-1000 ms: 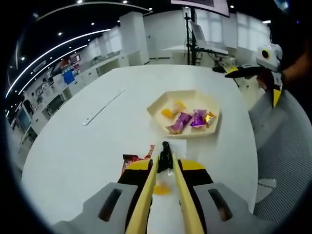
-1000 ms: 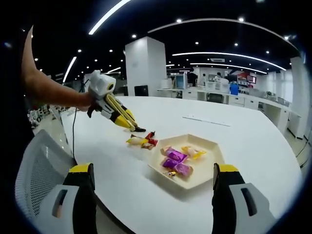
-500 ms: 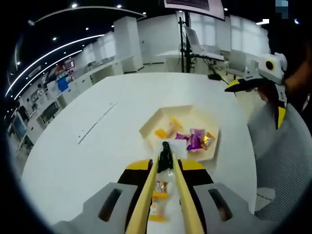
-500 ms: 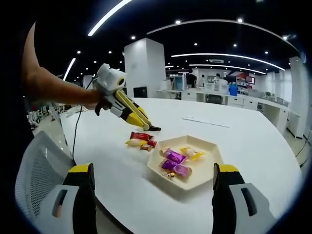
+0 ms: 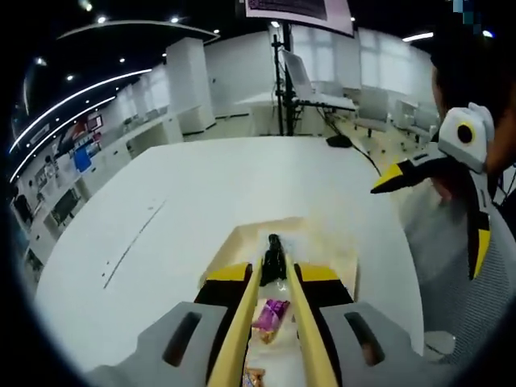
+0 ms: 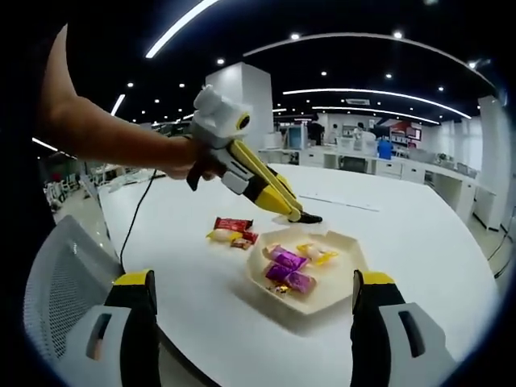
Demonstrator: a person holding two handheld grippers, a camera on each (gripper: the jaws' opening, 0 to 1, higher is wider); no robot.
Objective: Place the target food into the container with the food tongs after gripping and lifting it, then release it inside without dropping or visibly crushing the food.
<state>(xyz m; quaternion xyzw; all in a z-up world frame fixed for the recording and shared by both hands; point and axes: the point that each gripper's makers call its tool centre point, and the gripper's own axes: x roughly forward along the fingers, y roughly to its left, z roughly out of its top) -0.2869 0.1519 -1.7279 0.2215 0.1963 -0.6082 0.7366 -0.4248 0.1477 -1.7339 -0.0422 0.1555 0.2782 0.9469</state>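
While the left gripper [image 6: 309, 218] hangs above the tray [image 6: 355, 246], its long yellow tongs [image 5: 272, 322] run together to a dark tip, and in the right gripper view that tip sits over the tray's far rim. Whether the tip pinches anything cannot be told; a pale patch under it in the left gripper view is too blurred to name. Between the tongs in that view a purple sweet [image 5: 272, 311] lies in the tray, and another wrapped sweet [image 5: 254, 376] shows at the bottom edge.

The right gripper [image 6: 254, 318] stands wide apart, its two yellow-capped jaws at the bottom corners of its own view with nothing between them; it hovers off the near edge of the table [image 6: 201, 306]. It also shows at the right of the left gripper view.

Inside the tray lie purple sweets [image 6: 288, 270] and a yellow sweet [image 6: 317, 253]. Just beside the tray on the table rest a red wrapper [image 6: 232, 224] and a yellow piece [image 6: 222, 235], touching each other. A mesh chair [image 6: 60, 278] stands near the table's edge.
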